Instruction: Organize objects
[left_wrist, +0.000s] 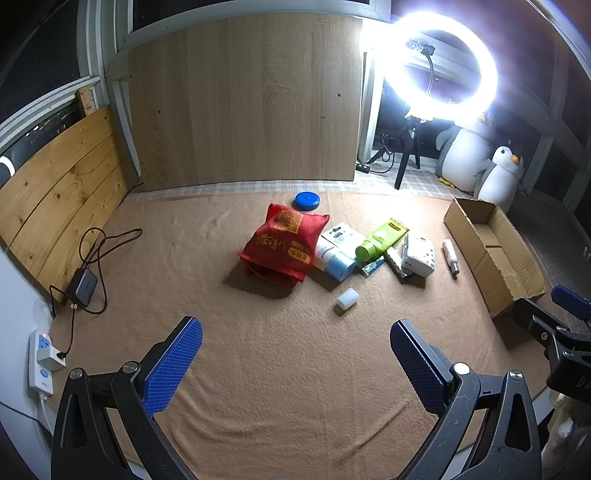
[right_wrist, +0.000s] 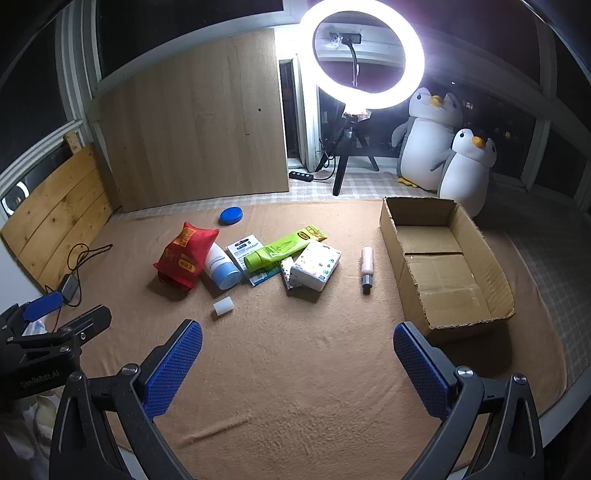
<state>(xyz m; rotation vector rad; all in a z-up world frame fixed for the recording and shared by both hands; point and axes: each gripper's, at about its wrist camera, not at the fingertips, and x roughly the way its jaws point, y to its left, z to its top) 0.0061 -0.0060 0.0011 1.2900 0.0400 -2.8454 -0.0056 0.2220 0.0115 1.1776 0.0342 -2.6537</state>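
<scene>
On the tan blanket, left wrist view: left hand-held gripper (left_wrist: 295, 365) jaws apart, empty; red bag (left_wrist: 282, 245) and green tube (left_wrist: 380, 240) lie clustered ahead, untouched. Right wrist view: right hand-held gripper (right_wrist: 297, 367) likewise apart; cardboard box (right_wrist: 448, 295) empty. Judged: start, first pick pending.

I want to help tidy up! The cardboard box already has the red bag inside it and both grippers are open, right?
Not quite. The box is empty; the red bag lies on the blanket, as the right wrist view shows. Both grippers, left and right, are open.
</scene>
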